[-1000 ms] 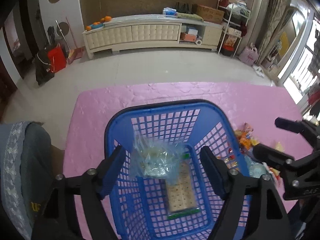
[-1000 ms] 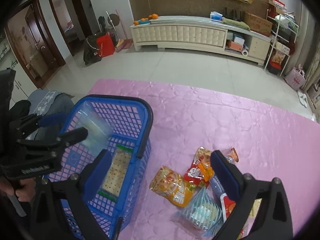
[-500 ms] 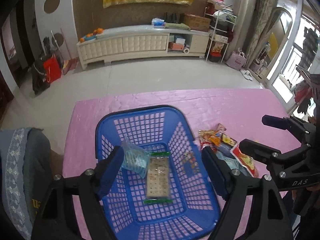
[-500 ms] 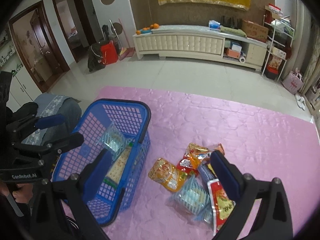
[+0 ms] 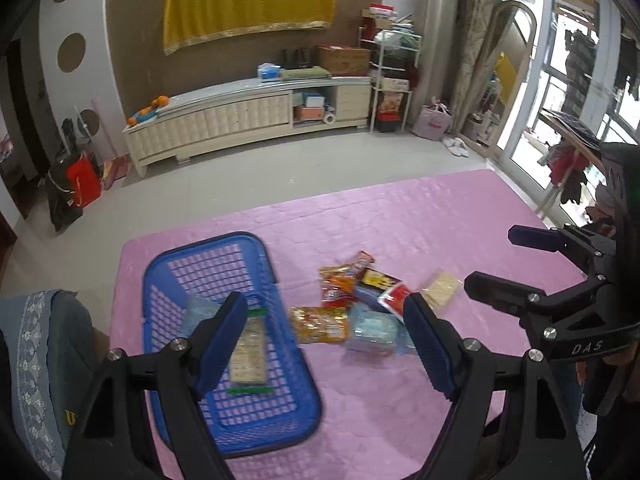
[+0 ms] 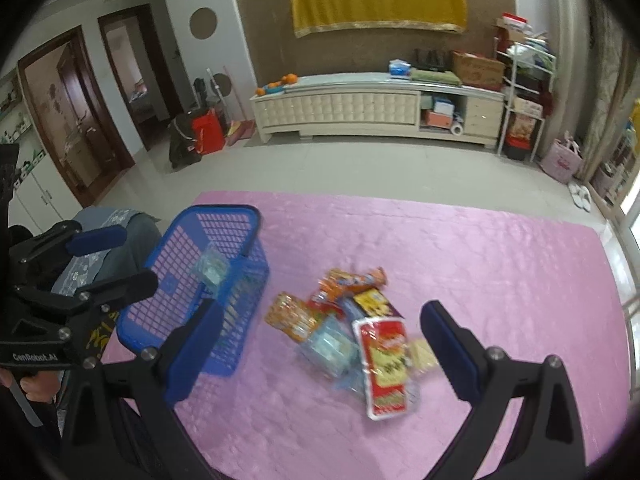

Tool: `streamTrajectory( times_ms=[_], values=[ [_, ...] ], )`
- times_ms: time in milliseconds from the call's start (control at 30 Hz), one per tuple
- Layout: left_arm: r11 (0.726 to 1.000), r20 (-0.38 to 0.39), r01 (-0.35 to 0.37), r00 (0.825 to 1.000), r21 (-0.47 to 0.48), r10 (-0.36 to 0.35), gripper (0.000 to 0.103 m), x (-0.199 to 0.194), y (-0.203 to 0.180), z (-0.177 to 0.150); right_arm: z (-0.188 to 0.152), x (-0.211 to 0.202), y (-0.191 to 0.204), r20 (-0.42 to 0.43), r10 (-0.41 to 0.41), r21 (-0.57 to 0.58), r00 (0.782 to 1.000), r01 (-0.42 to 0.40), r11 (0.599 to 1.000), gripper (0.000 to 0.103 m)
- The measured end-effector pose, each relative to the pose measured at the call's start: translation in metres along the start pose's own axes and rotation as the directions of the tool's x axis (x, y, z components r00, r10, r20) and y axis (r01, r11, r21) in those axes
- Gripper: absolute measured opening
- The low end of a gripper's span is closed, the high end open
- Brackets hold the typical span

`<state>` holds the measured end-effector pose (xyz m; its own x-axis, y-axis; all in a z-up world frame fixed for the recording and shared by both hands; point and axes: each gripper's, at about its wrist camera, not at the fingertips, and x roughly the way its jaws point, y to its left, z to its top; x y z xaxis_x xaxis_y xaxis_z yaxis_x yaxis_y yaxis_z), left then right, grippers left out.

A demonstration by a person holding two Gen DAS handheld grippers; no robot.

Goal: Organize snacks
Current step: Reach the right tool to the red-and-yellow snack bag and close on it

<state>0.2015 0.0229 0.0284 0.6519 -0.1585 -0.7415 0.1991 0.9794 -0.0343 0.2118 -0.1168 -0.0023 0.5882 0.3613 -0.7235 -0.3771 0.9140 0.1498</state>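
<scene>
A blue plastic basket [image 5: 276, 420] stands at the left of the pink table and also shows in the right wrist view [image 6: 160, 252]. It holds a cracker pack [image 5: 250, 354] and a clear bag [image 6: 211, 269]. A pile of snack packets [image 5: 352, 304] lies to its right: an orange bag [image 6: 291, 317], a clear blue pack [image 6: 332, 346], a red and yellow pack [image 6: 384, 364], and a cracker pack [image 5: 440, 290]. My left gripper [image 5: 324, 340] is open and empty, raised above the basket's right edge. My right gripper [image 6: 320, 348] is open and empty above the pile.
The pink table cover [image 6: 500, 264] stretches to the right of the pile. A grey patterned chair cushion [image 5: 36, 352] sits at the table's left edge. A white low cabinet [image 6: 360, 110] stands far across the tiled floor.
Both grippers have pulled up and back from the table. The left gripper has swung right, so the snack pile now shows between its fingers. The clear bag lies in the basket.
</scene>
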Motion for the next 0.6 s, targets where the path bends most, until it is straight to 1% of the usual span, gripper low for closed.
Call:
streamTrajectory(
  times_ms=[167, 400, 500, 600],
  values=[
    [0.999, -0.019, 0.027, 0.999, 0.034, -0.027, 0.078, 0.009, -0.033, -0.007, -0.018, -0.012, -0.031, -0.007, -0.03, 0.041, 1.0, 0.03, 0.999, 0.1],
    [0.994, -0.063, 0.051, 0.997, 0.096, -0.045, 0.078, 0.034, -0.077, -0.008, -0.039, -0.017, -0.069, -0.046, -0.058, 0.071, 0.997, 0.061, 0.996, 0.1],
    [0.993, -0.095, 0.059, 0.994, 0.1, -0.05, 0.078, 0.052, -0.086, -0.011, -0.045, -0.012, -0.08, -0.059, -0.068, 0.068, 0.996, 0.072, 0.995, 0.1],
    [0.994, -0.123, 0.048, 0.992, 0.102, -0.035, 0.078, 0.067, -0.092, -0.013, -0.053, -0.002, -0.091, -0.086, -0.054, 0.07, 0.995, 0.06, 0.996, 0.1]
  ],
)
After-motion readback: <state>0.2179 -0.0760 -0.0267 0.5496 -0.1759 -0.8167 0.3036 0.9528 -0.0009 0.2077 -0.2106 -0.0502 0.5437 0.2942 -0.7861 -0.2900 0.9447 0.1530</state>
